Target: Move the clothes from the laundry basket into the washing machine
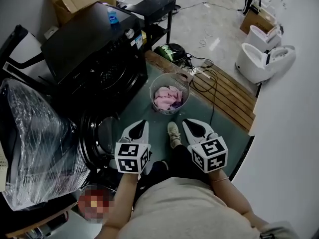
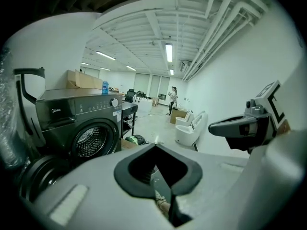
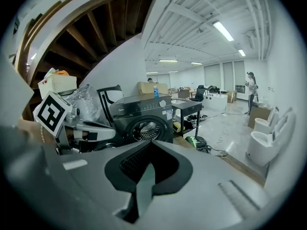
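Two claws clenched, nothing between tips. Left claw (image 1: 142, 123) at 7 o'clock from laundry basket (image 1: 151, 90), right claw (image 1: 186, 122) at 5 o'clock; both near, apart from it. Pink clothes (image 1: 168, 97) heaped inside basket on floor (image 1: 160, 122). Washing machine (image 1: 92, 49) at 10 o'clock from basket, round door (image 1: 98, 134) swung open toward left claw. Shoe (image 1: 173, 133) between claws.
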`<act>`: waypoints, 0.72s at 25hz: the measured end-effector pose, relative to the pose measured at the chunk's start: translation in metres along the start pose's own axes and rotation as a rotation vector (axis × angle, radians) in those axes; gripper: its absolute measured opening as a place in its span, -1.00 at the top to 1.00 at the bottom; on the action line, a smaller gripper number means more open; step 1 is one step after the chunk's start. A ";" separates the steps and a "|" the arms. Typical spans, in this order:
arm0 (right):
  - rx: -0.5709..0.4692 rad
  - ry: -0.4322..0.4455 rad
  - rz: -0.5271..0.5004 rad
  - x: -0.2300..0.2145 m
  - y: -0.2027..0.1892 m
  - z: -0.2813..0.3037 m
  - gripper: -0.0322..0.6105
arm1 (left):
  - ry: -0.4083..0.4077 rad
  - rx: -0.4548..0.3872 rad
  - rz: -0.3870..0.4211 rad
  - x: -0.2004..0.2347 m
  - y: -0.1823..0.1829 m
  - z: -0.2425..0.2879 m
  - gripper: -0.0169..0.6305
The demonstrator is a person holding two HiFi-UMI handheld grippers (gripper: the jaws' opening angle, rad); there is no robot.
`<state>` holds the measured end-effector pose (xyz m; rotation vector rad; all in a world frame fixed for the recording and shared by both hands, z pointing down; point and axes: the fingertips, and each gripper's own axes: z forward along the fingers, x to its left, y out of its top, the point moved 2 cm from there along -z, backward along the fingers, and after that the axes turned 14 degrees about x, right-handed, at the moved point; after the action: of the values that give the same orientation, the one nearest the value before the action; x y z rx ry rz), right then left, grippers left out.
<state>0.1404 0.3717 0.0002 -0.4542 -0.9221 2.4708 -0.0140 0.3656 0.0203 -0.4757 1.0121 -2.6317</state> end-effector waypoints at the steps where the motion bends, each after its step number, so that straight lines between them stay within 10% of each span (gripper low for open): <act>1: 0.002 0.000 -0.002 -0.008 0.006 0.008 0.82 | 0.002 0.003 -0.004 0.005 0.006 0.009 0.95; 18: 0.142 0.150 -0.069 -0.147 0.111 0.134 0.82 | 0.017 0.090 -0.093 0.049 0.124 0.165 0.95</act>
<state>0.1692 0.1495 0.0421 -0.5414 -0.6853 2.3835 0.0253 0.1609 0.0608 -0.4918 0.8916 -2.7545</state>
